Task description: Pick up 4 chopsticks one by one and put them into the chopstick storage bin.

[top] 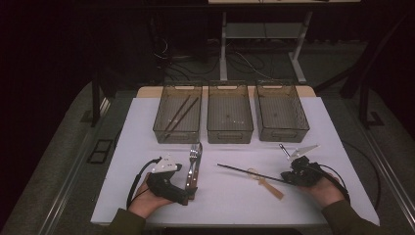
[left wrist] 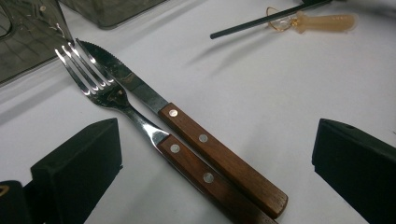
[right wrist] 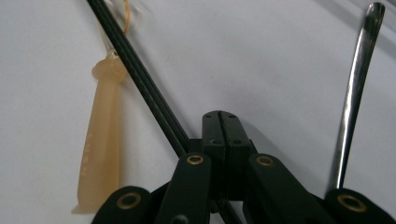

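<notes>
The table [top: 147,117] was white. Three bins [top: 230,113] were smoky grey and see-through. The fork [left wrist: 135,123] and knife [left wrist: 187,135] had brown wooden handles with silver rivets. The chopsticks [right wrist: 140,79] were black, the small handle [right wrist: 100,149] pale amber.

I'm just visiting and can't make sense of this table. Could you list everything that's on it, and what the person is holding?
bins: three, clear grey plastic, in a row at the far side of the table
sticks in bin: two, dark, lying in the left bin
table: one, white top
fork: one, steel with a wooden handle, left of centre, beside the knife
knife: one, serrated steel blade, wooden handle, touching the fork
chopsticks: a dark pair, right of centre, one end in the right gripper
pale utensil: one, translucent beige, beside the chopsticks
metal utensil: one, shiny, near the right gripper
left gripper: black, jaws open, by the fork and knife
right gripper: black, shut on the chopsticks
</notes>
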Motion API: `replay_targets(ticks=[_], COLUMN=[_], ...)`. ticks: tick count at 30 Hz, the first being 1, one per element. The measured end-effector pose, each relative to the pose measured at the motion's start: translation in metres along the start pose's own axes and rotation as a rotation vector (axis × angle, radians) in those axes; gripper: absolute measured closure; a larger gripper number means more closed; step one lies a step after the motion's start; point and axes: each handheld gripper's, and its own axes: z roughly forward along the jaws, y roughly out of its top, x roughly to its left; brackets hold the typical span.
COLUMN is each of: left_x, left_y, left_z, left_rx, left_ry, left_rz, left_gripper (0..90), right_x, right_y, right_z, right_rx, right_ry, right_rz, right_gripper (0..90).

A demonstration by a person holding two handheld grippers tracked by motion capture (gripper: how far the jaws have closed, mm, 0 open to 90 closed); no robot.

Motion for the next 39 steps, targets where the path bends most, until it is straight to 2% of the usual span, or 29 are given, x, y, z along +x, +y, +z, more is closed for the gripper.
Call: replay_targets(ticks=[10, 21, 31, 35, 39], left_x=[0.0, 0.0, 0.0, 0.0, 0.0], left_y=[0.0, 0.0, 0.0, 0.0, 0.0], left_z=[0.0, 0.001, 0.001, 0.002, 0.002], left_rx=[0.0, 0.002, 0.002, 0.005, 0.005], left_ry=[0.0, -0.002, -0.002, -0.003, -0.002], left_rz=[0.0, 0.003, 0.001, 0.002, 0.002], left_gripper=[0.4, 0.4, 0.4, 0.4, 0.4], right_x=[0.004, -0.006, -0.011, -0.01, -0.006], right_y=[-0.009, -0.001, 0.008, 0.012, 0.016], right_z=[-0.006, -0.004, -0.007, -0.012, -0.014], right_rx=[0.015, -0.056, -0.112, -0.144, -0.149], right_ry=[0.007, 0.041, 0.062, 0.093, 0.151], right_rz=[-0.023, -0.012, -0.003, -0.018, -0.067], right_gripper=[89.8, 87.2, 80.1, 75.6, 72.6])
